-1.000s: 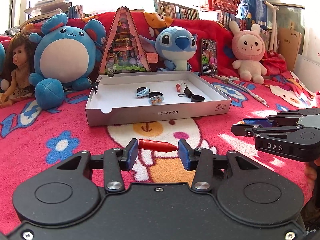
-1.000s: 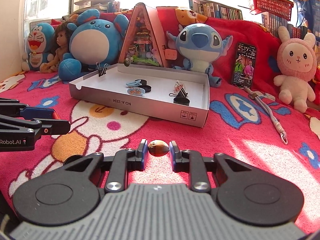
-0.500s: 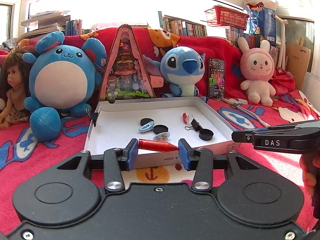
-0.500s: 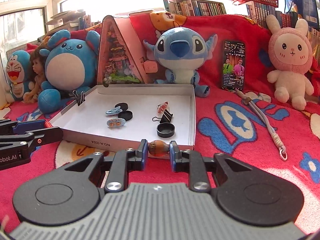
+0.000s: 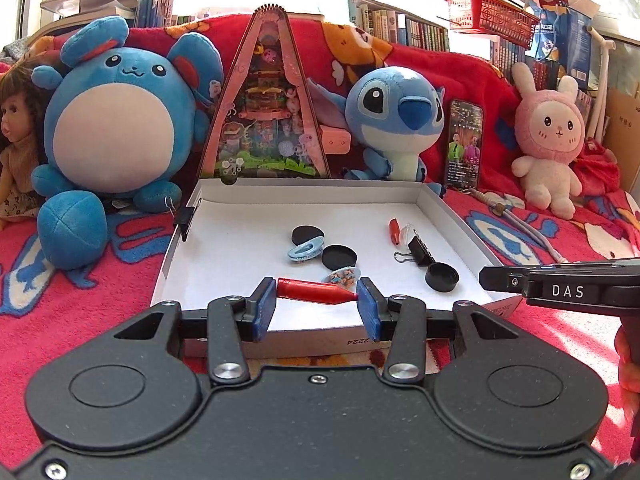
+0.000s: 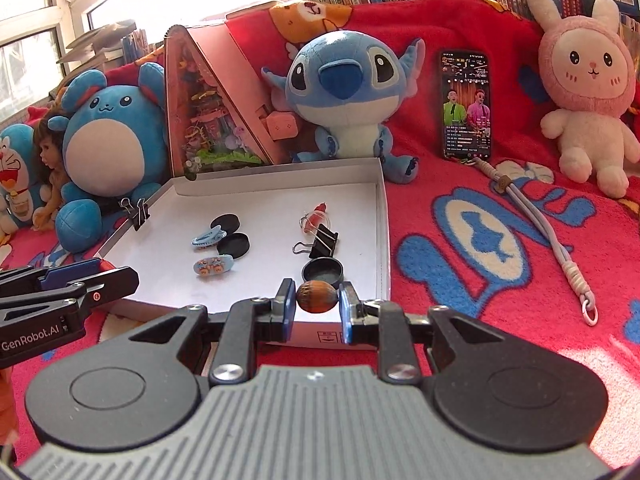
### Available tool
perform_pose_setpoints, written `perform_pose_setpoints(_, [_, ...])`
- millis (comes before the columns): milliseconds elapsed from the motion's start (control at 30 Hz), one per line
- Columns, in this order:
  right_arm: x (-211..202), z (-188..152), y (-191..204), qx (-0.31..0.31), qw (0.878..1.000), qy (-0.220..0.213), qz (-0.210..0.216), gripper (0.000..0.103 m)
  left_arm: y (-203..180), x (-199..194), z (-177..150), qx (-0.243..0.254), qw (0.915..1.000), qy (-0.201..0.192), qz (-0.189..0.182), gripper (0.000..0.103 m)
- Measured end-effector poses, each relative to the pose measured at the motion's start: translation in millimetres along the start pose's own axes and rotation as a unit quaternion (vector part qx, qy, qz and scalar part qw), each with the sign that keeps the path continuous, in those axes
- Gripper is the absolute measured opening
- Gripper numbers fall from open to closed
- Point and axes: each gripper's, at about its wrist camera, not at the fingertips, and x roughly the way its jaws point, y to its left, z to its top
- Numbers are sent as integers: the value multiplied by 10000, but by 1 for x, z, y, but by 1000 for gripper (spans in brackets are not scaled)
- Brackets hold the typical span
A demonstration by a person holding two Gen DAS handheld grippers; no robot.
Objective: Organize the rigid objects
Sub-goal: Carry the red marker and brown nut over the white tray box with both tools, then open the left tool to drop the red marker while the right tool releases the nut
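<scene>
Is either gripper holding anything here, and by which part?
Left gripper holds a red crayon-like stick end to end, butt and tip against the fingers. Right gripper clamps a small brown oval bead by its two ends.

Left gripper (image 5: 317, 300): jaws narrowed, blue pads clamped endwise on red crayon (image 5: 314, 291), held crosswise, tilted down. Right gripper (image 6: 317, 299): jaws narrowed, pads gripping small brown ball (image 6: 316, 297). Right gripper body visible at 3 o'clock in left view.
</scene>
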Motion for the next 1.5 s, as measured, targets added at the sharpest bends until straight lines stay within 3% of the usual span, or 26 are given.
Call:
perform_pose_setpoints(233, [25,14,-3,126,9989,462,-2,28,3,33,5,-376,9979,506,-177,42])
perform_pose_setpoints(400, [40,15,-2,173,9975,678,-71,28,-5,46,3,-303,9975,615,-151,42])
perform_pose_setpoints(1133, [59,13,-3,141,9983,514,-244,28,-10,78,3,-175,9984,475,259,43])
perform_pose_setpoints(1500, [59,11,-1,31,9986,458,-249,31,-11,77,2,-161,9985,470,244,47])
